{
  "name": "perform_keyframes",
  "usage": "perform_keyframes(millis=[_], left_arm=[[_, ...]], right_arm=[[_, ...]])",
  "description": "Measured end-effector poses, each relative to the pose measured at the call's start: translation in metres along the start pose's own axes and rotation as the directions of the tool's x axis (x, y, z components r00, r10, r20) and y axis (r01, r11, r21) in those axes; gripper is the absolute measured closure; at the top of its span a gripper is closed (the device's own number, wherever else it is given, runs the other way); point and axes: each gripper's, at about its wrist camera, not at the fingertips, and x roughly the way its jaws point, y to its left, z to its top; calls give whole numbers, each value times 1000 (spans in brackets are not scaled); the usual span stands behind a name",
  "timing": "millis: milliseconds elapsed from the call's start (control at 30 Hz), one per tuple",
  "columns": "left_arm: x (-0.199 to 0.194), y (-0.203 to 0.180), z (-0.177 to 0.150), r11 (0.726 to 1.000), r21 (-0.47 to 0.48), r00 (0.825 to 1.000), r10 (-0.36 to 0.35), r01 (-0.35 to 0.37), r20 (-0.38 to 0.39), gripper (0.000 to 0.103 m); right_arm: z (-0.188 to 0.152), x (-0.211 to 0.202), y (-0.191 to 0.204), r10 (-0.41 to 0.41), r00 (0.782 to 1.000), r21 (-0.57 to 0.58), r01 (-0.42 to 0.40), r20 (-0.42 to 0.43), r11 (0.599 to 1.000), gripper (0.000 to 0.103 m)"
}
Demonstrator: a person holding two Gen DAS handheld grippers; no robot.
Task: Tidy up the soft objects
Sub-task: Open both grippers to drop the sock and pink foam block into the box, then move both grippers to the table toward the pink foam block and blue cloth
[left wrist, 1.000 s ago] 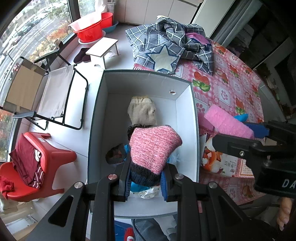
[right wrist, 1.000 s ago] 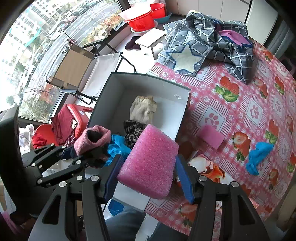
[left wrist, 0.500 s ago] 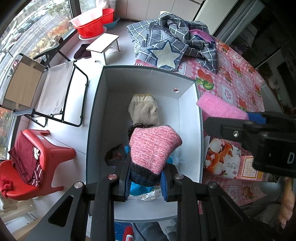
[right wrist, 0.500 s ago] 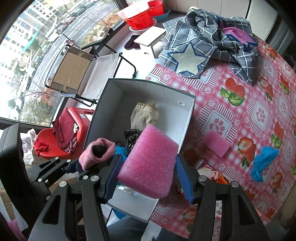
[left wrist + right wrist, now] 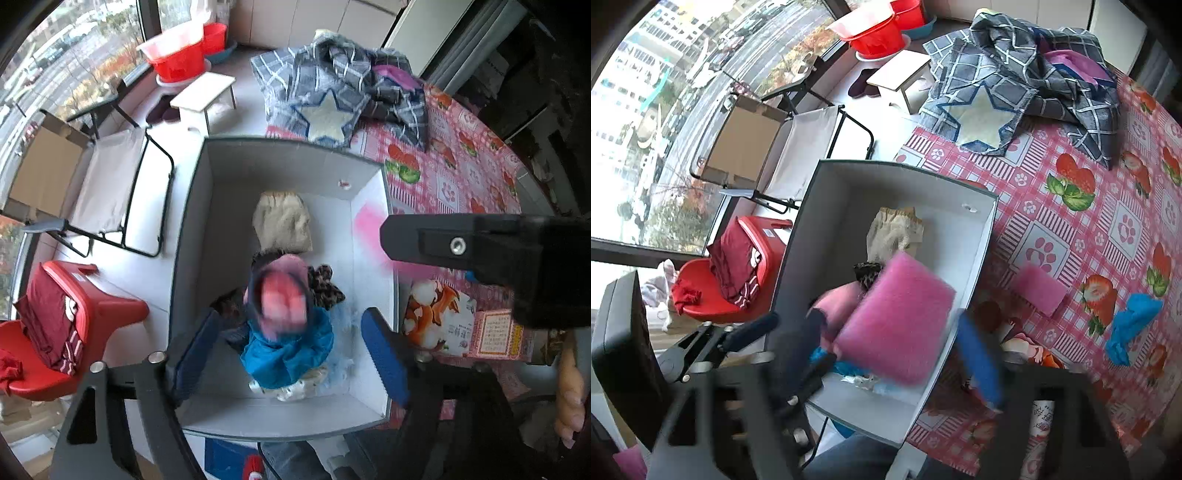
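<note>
Pink foam block (image 5: 897, 325): light, squashy; grip broad faces. Over white box (image 5: 369, 206), between parted right gripper (image 5: 886, 354) jaws. Left gripper (image 5: 291, 354) jaws released; knit sock (image 5: 280, 295) dropping inside box.

One white box (image 5: 979, 236), two pink foam blocks (image 5: 897, 325) (one on the table (image 5: 1039, 290)), one blue cloth (image 5: 1132, 328) lying far right.

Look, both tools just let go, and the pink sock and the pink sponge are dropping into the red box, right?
Almost. The box is not red: the right wrist view shows grey outer walls and a white inside. The rest fits: the left tool and right tool are open, and the pink sock and pink sponge, both blurred, are over the box.
</note>
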Motion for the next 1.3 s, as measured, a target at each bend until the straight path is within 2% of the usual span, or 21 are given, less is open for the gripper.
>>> perform_keyframes(millis=[67, 133, 200, 300, 433, 600, 800, 1000, 1100, 1300], left_arm=[[-2, 0, 0, 1000, -2, 1000, 10, -10, 13, 13], [-2, 2, 0, 1000, -18, 1000, 4, -4, 13, 0], [-3, 3, 0, 999, -35, 1000, -4, 4, 8, 0], [-1, 2, -2, 999, -41, 1000, 4, -5, -7, 0], [-6, -8, -2, 1000, -18, 1000, -4, 4, 8, 0], [-18, -34, 4, 998, 52, 999, -39, 37, 34, 0], [-20, -76, 15, 987, 149, 997, -67, 63, 25, 0], [-12, -126, 22, 961, 272, 998, -63, 56, 16, 0], [-4, -149, 28, 947, 314, 998, -66, 63, -2, 0], [31, -189, 45, 930, 365, 998, -29, 49, -59, 0]], right_arm=[[-1, -4, -2, 4, 1000, 15, -4, 12, 1000, 14], [-1, -5, -5, 3, 1000, 34, -3, 2, 999, 13], [-3, -6, -8, -2, 1000, 49, 2, -3, 999, 0], [-7, -14, -13, -16, 1000, 66, 14, 21, 998, 0], [-14, -26, -21, -29, 999, 85, 26, 34, 996, 0], [-29, -51, -46, -16, 998, 159, 6, 67, 987, 0], [-50, -89, -84, -12, 992, 255, -20, 122, 967, 0], [-80, -130, -139, -43, 984, 392, -28, 171, 920, 0], [-95, -149, -175, -72, 979, 472, -28, 193, 881, 0], [-121, -156, -240, -110, 979, 590, -12, 171, 808, 0]])
